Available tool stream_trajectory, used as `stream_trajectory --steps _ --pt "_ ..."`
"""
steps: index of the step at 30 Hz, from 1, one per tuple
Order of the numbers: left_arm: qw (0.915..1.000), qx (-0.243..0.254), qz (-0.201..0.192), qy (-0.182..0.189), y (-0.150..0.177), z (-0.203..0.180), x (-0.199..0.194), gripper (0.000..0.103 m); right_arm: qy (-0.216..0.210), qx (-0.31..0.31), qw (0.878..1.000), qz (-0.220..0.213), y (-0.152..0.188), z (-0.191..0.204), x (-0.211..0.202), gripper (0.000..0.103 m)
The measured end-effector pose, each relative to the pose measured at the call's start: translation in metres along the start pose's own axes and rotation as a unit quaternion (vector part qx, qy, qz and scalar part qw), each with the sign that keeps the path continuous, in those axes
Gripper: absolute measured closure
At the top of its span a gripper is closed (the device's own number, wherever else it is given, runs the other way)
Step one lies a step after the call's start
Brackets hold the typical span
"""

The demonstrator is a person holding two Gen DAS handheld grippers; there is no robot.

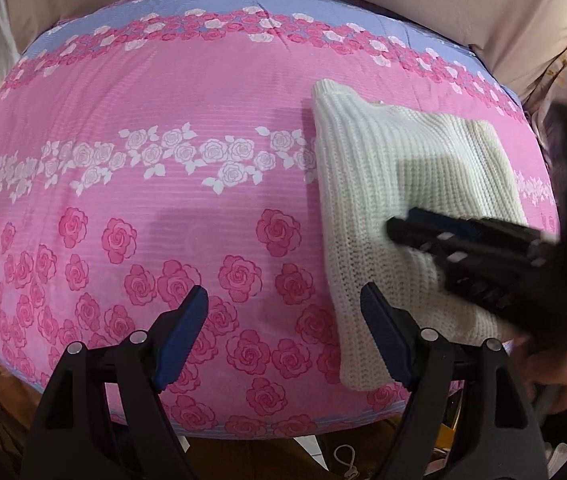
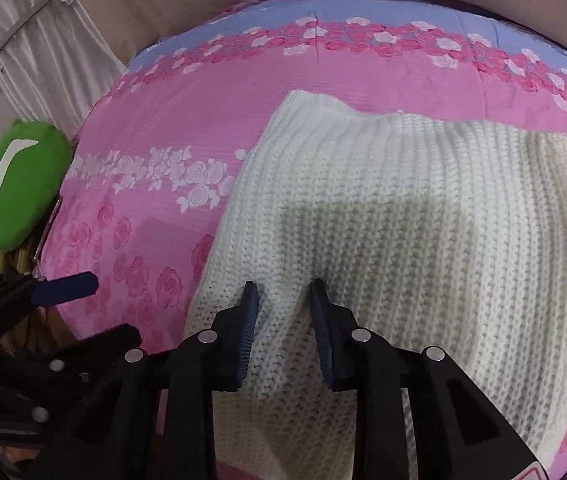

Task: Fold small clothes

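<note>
A white knitted garment (image 1: 395, 184) lies folded on a pink rose-print bed cover (image 1: 163, 120), at the right in the left wrist view and filling the middle of the right wrist view (image 2: 423, 208). My left gripper (image 1: 283, 300) is open and empty, above the cover just left of the garment's near edge. My right gripper (image 2: 283, 292) hovers low over the garment's near part with its jaws partly apart; the knit bulges up between them. It shows in the left wrist view (image 1: 403, 228) from the side, resting over the garment.
The bed cover (image 2: 155, 208) has a blue band along its far side. A green cushion (image 2: 15, 188) sits off the bed's left edge. Pale curtains (image 2: 43, 52) and a beige wall stand behind. The left gripper's fingertip (image 2: 67, 286) shows at the left.
</note>
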State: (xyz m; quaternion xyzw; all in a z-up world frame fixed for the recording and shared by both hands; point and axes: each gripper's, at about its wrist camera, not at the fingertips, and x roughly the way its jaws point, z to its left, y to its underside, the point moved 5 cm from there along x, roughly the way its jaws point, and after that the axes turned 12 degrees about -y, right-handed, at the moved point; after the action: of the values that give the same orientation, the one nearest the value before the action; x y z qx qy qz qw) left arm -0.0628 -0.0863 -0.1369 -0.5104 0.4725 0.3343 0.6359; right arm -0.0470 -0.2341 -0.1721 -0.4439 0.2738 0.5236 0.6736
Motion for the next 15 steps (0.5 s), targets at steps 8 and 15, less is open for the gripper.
stream_trajectory --steps 8,15 --pt "0.9992 0.026 -0.021 0.023 -0.003 -0.02 -0.015 0.027 0.037 0.095 0.991 -0.084 0.043 -0.061 -0.117 0.076" --pt "0.9977 0.055 -0.011 0.039 -0.008 -0.058 -0.005 0.026 0.067 0.147 0.984 -0.078 0.074 -0.112 -0.104 0.102"
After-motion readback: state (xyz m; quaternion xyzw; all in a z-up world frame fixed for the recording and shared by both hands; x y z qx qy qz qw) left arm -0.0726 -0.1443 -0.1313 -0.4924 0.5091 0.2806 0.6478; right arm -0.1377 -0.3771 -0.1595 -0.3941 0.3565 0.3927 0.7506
